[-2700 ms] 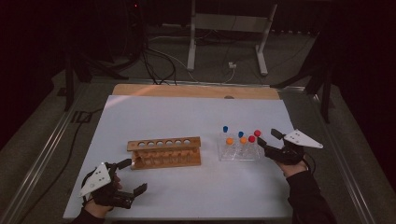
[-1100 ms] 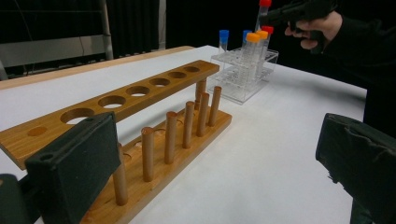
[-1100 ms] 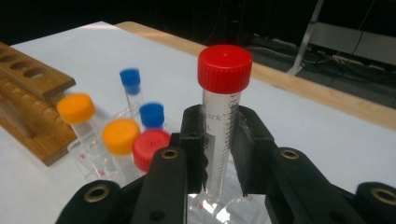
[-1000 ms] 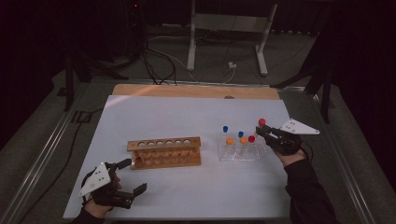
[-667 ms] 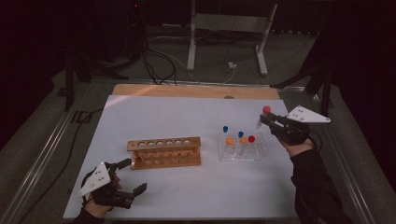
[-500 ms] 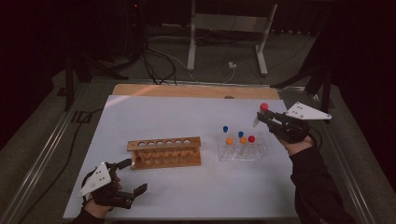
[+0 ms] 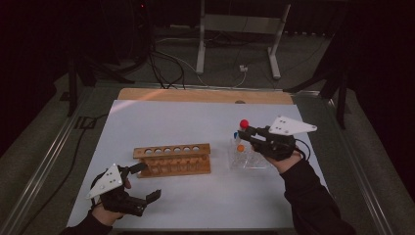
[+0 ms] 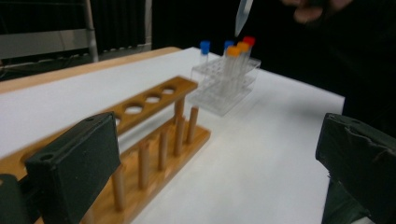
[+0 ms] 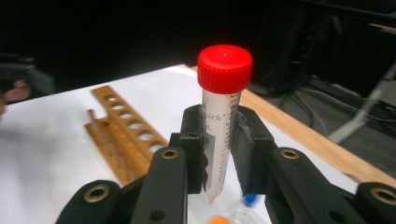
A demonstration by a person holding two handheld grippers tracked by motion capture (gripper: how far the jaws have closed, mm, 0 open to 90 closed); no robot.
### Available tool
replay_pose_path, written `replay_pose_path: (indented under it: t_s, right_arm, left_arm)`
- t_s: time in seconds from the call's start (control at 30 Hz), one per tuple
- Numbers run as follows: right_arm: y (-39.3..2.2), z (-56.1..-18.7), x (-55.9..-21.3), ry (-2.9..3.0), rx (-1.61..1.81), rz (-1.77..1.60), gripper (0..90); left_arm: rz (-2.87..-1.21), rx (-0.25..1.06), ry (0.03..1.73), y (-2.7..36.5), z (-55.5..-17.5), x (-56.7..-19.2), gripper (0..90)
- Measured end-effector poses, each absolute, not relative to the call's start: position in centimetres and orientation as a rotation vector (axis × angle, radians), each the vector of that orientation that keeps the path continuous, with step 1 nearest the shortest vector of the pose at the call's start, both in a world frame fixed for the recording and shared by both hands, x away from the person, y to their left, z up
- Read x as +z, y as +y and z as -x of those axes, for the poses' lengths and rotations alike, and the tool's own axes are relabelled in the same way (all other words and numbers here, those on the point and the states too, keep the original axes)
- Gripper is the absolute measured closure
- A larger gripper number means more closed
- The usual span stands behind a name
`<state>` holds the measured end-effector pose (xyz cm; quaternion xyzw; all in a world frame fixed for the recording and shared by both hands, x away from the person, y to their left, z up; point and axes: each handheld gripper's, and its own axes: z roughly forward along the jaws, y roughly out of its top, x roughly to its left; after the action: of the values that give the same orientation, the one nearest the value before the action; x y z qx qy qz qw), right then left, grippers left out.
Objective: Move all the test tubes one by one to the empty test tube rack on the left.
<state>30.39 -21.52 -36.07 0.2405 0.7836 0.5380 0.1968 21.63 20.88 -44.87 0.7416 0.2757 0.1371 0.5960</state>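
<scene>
Red-capped tube (image 9: 220,126), one of five tubes, stands upright between the closed jaws of the right gripper (image 7: 250,133), lifted clear above the clear plastic rack (image 7: 247,159). Below that gripper, the rack holds four tubes: two blue-capped, two orange-capped. Left gripper (image 7: 144,183) has its jaws wide open and empty, just beside one wooden rack (image 7: 173,159), whose six holes hold no tubes.

Two racks are present: one wooden rack (image 7: 173,159) and one clear rack (image 7: 247,159). One red-capped tube (image 9: 221,116) sits between black jaws. Six holes top the wooden rack.
</scene>
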Motion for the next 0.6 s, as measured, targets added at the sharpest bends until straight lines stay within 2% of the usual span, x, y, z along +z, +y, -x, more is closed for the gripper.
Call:
replay_pose_path:
  t_s: [0.37, 0.6]
  right_arm:
    - [-17.7, -28.6, -39.9, 2.34, 1.524, -0.597, 75.0]
    - [-16.3, -27.6, -41.2, 2.392, 1.546, -0.581, 74.9]
  left_arm:
    - [-1.691, 0.287, 0.574, 18.8, -23.6, -40.7, 0.6]
    - [-1.727, 0.265, 0.492, 16.2, -24.7, -39.8, 2.0]
